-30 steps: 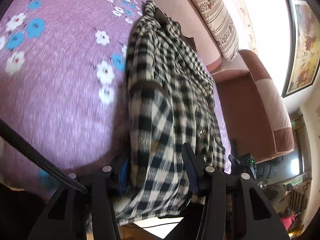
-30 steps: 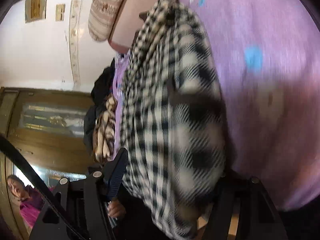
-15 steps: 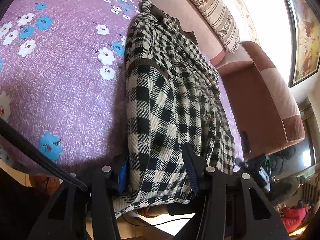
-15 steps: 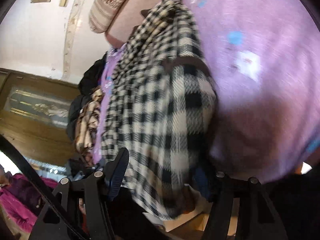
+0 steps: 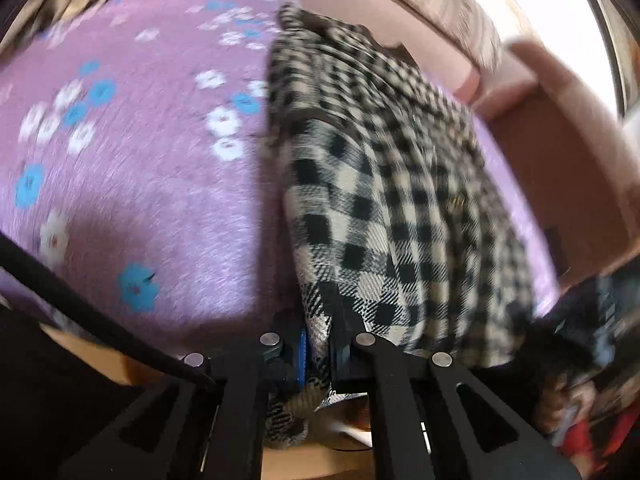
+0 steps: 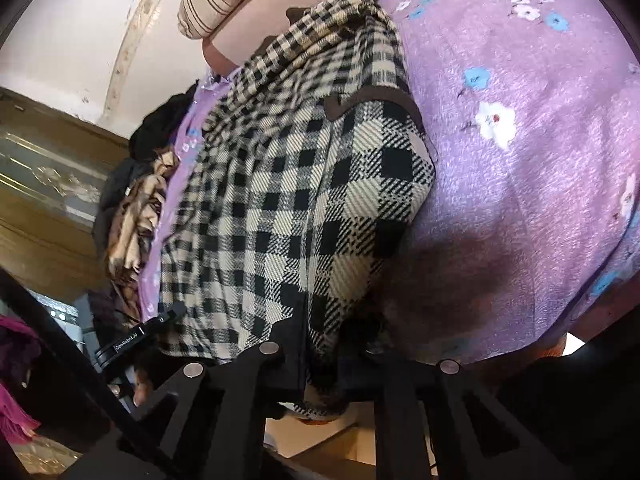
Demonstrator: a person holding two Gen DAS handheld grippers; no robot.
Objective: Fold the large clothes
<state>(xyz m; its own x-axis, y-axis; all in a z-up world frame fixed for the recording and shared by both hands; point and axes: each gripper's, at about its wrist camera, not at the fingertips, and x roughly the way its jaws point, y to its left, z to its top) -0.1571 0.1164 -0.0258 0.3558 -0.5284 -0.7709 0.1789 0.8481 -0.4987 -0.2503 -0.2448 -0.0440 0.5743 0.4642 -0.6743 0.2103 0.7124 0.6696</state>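
Purple floral bedspread (image 5: pixel 120 208) – checked coat (image 5: pixel 384 208) lengthwise, collar twd striped pillow (image 6: pixel 224 4).

left tool (image 5: pixel 318 344): matte black plastic, two angular finger arms with triangle cut-outs
left tool pads: blue strip on the inner face of one finger (image 5: pixel 303 356)
left tool screws: round silver pins on the joints
left tool rod: thin black bar crossing the lower left
right tool (image 6: pixel 306 344): same black frame, silver pins, long cut-outs
right tool marking: black band with small white letters
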